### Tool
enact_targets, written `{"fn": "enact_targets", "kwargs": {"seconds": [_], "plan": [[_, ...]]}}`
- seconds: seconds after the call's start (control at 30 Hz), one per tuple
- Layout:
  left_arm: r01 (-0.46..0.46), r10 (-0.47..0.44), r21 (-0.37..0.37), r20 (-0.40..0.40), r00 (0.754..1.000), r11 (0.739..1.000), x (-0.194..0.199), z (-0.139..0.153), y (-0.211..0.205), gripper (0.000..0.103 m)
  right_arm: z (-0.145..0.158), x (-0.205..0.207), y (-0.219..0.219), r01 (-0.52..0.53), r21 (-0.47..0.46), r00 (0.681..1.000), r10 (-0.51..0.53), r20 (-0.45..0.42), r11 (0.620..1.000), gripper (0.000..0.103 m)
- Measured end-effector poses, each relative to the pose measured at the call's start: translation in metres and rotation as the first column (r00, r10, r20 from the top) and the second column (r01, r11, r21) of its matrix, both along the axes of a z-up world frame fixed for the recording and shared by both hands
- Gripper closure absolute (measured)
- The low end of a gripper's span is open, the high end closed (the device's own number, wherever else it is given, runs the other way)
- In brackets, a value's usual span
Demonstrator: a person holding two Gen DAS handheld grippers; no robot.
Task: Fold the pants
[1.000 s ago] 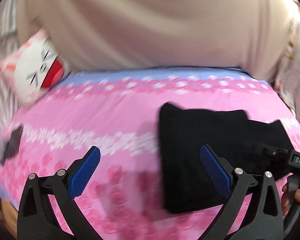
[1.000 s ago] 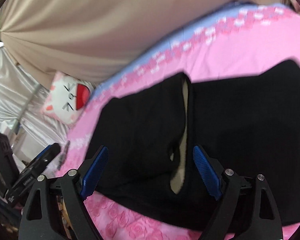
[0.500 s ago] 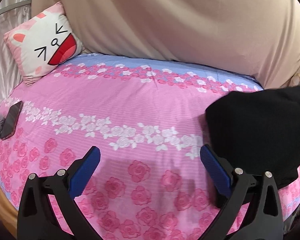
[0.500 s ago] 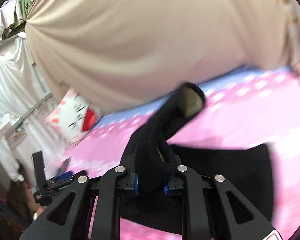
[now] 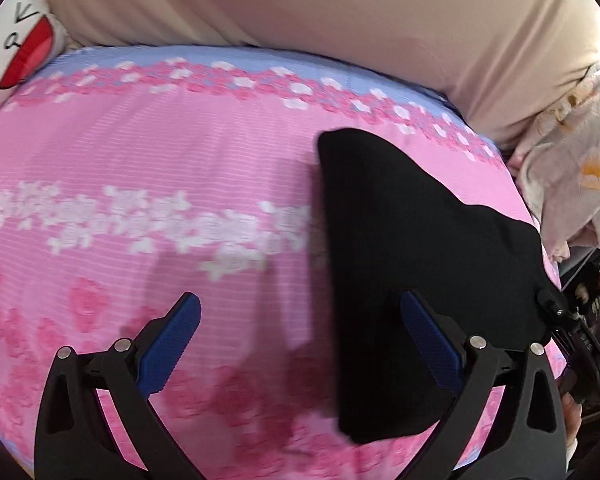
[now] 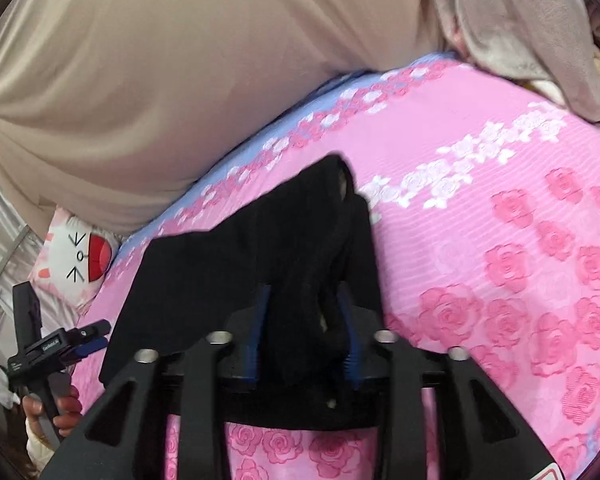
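Observation:
The black pants (image 5: 416,264) lie folded on the pink flowered bed sheet (image 5: 160,168), right of centre in the left wrist view. My left gripper (image 5: 300,344) is open and empty, just above the sheet, with its right finger over the pants' near left edge. In the right wrist view my right gripper (image 6: 303,334) is shut on a bunched fold of the black pants (image 6: 228,268), and the rest of the cloth trails left onto the sheet. The left gripper (image 6: 60,344) shows at the lower left of that view.
A white cat-face pillow (image 5: 16,52) lies at the bed's far left corner. A beige curtain (image 5: 320,12) hangs behind the bed. Pale flowered bedding (image 5: 572,168) is piled at the right edge. Grey cloth (image 6: 524,28) hangs at the upper right of the right wrist view.
My right gripper closed on the pants, lifted them, and has now lowered them toward the sheet. My left gripper stayed open and swung back over the pants' left edge.

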State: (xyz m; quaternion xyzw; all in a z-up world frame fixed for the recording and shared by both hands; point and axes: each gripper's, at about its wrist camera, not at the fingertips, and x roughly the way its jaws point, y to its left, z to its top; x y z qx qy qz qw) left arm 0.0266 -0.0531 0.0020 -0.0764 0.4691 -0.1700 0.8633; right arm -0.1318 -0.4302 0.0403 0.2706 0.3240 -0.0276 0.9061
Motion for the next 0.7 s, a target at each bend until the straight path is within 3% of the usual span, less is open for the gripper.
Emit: {"fn": "enact_targets", "kwargs": {"seconds": [0.03,0.07,0.23,0.3,0.33,0.37,0.4,0.5,0.6,0.7], "plan": [[0.008,-0.008,-0.005,-0.013,1.0,1.0,0.001,-0.003,-0.007,0.005,0.002,-0.002,-0.004,0.022,-0.014,1.0,-0.022,0.0,1.0,0.033],[0.011,-0.011,-0.014,-0.021,1.0,1.0,0.002,-0.005,-0.011,0.005,0.004,-0.004,-0.006,0.032,-0.02,0.999,-0.032,0.0,0.999,0.031],[0.083,-0.101,-0.114,-0.168,0.981,0.99,0.012,-0.036,-0.036,0.005,-0.017,-0.002,-0.014,-0.016,0.129,0.999,0.023,-0.047,0.992,0.027],[0.106,-0.112,-0.069,-0.094,0.989,0.992,0.01,-0.034,-0.045,0.005,-0.029,0.003,-0.011,-0.025,0.167,0.997,0.037,-0.068,0.986,0.027],[0.111,-0.117,-0.067,-0.095,0.989,0.992,0.012,-0.036,-0.046,0.005,-0.029,0.005,-0.005,-0.03,0.137,0.998,0.038,-0.051,0.99,0.028],[0.104,-0.11,-0.085,-0.078,0.991,0.991,0.013,-0.033,-0.043,0.029,-0.03,0.01,0.001,-0.052,0.16,0.997,0.061,-0.048,0.986,0.048],[0.131,-0.142,-0.143,-0.074,0.987,0.981,0.014,-0.03,-0.039,0.054,-0.027,0.011,0.004,-0.048,0.164,0.997,0.057,-0.046,0.985,0.053],[0.133,-0.157,-0.236,-0.085,0.984,0.963,0.024,-0.015,-0.017,0.065,-0.001,0.018,0.031,-0.101,0.084,0.995,0.102,-0.006,0.991,0.064],[0.112,-0.119,-0.186,-0.025,0.993,0.976,0.017,0.004,0.009,0.066,0.025,0.022,0.066,-0.2,0.067,0.979,0.197,0.051,0.978,0.066],[0.064,-0.063,-0.127,0.015,0.998,0.99,0.001,0.015,0.05,0.061,0.012,0.031,0.1,-0.271,0.071,0.963,0.27,0.017,0.96,0.066]]}}
